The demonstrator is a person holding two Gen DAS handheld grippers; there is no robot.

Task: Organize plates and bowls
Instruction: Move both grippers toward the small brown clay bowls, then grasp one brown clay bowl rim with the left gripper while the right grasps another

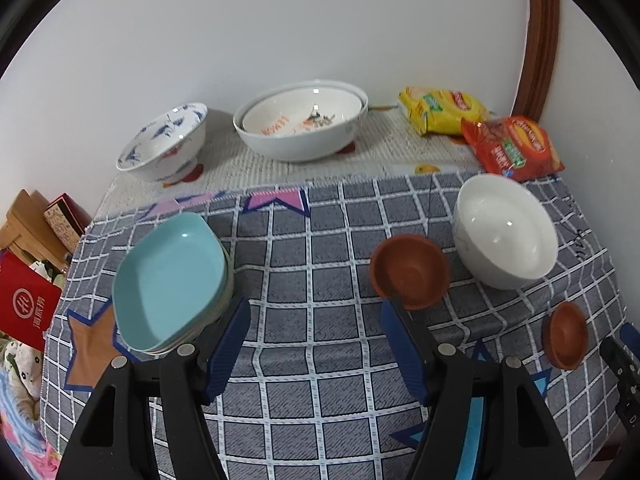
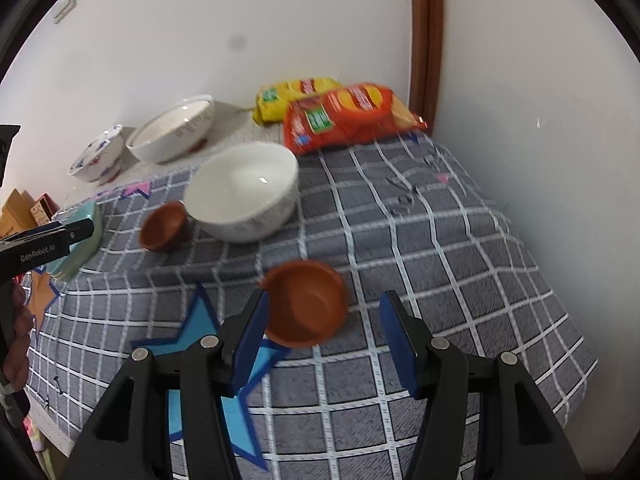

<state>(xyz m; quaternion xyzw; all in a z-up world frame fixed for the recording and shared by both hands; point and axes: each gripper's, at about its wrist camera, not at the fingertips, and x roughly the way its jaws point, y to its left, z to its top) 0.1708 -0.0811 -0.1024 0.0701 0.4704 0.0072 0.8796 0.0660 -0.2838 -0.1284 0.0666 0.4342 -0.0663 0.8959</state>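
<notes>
On the grey checked tablecloth (image 1: 312, 280) we see, at the left, a stack of teal square plates (image 1: 172, 280). Behind it, on the white mat by the wall, a blue-patterned bowl (image 1: 164, 148) stands beside a large white bowl (image 1: 300, 124) with another nested in it. Our left gripper (image 1: 316, 344) hangs over bare cloth with its jaws wide and nothing between them. Just past its right finger sits a small brown bowl (image 1: 410, 272), touching or nearly touching a plain white bowl (image 1: 504, 232). Further right, our right gripper (image 2: 324, 340) has its jaws half spread and holds nothing; a second small brown bowl (image 2: 304, 304) lies between and beyond the blue pads, untouched as far as we can tell. A yellow snack packet (image 2: 292, 96) and an orange one (image 2: 348, 116) lie at the back.
</notes>
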